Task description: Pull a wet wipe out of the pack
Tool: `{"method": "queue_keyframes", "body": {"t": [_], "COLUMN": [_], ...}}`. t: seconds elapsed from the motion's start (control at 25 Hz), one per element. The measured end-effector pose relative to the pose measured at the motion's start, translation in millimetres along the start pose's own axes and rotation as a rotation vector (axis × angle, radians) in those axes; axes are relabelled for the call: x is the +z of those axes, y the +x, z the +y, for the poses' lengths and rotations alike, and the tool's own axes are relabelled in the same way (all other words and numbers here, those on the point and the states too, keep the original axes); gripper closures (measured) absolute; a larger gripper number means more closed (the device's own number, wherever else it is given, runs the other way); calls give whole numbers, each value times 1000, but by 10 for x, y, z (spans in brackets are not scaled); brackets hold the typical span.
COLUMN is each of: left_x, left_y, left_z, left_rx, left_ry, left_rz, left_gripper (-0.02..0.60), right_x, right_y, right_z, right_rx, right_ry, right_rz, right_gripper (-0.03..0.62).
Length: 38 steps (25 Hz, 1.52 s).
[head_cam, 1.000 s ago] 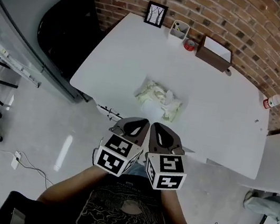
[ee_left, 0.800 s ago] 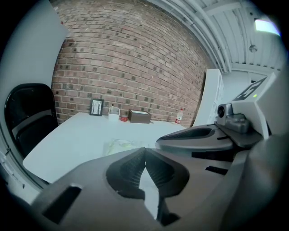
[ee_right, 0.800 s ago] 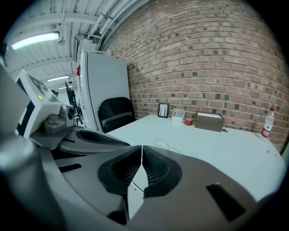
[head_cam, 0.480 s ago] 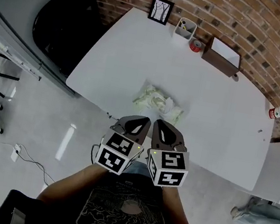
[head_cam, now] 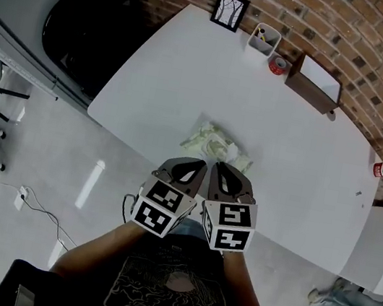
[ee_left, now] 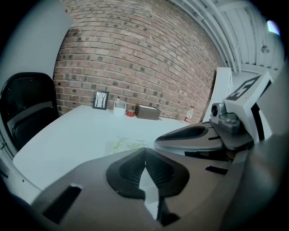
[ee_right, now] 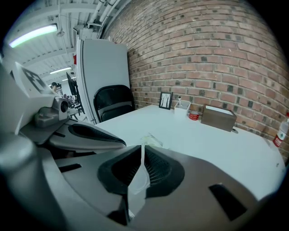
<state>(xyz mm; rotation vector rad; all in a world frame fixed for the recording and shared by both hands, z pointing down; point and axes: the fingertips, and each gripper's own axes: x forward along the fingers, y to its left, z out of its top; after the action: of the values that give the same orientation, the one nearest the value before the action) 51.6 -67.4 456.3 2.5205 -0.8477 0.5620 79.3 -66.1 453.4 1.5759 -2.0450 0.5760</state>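
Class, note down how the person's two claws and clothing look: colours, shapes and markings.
The left claw and right claw are grey moulded shells with dark ribbed pads lining a teardrop-shaped opening. The left cube and right cube are white with black square markers. The person wears a black T-shirt with a pale graphic print.

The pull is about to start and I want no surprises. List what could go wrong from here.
1. The crumpled pale green wet wipe pack lies loose near the front edge of the white table. Pulled with nothing pinning it, it may lift or slide off.
2. The left tongs and right tongs are both shut, side by side, short of the pack. Unless opened first, they may just shove it.
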Motion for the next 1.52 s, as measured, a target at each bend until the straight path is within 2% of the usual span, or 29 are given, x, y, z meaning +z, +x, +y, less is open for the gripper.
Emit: {"method": "queue_keyframes", "body": {"t": [0.2,0.64,0.8,0.96,1.52], "left_x": [52,64,77,54,59], "left_y": [95,214,213,206,190], "left_z": [90,235,257,285,335], "left_rx": [16,49,56,63,78], "left_ry": [-5,-36,-40,-41,-43], "left_rz": [-3,-5,-2,4,-3], "left_gripper": [569,569,569,569,569], "right_x": [-31,-123,-164,-149,-235], "right_y": [172,370,395,415,483], "right_z": [-29,-134,-166,-155,-307], "right_rx": [29,36,39,54,55], "right_ry": [-16,-39,-38,-17,94], "right_rz": [28,91,110,107,149], "right_gripper": [574,572,545,525,526]}}
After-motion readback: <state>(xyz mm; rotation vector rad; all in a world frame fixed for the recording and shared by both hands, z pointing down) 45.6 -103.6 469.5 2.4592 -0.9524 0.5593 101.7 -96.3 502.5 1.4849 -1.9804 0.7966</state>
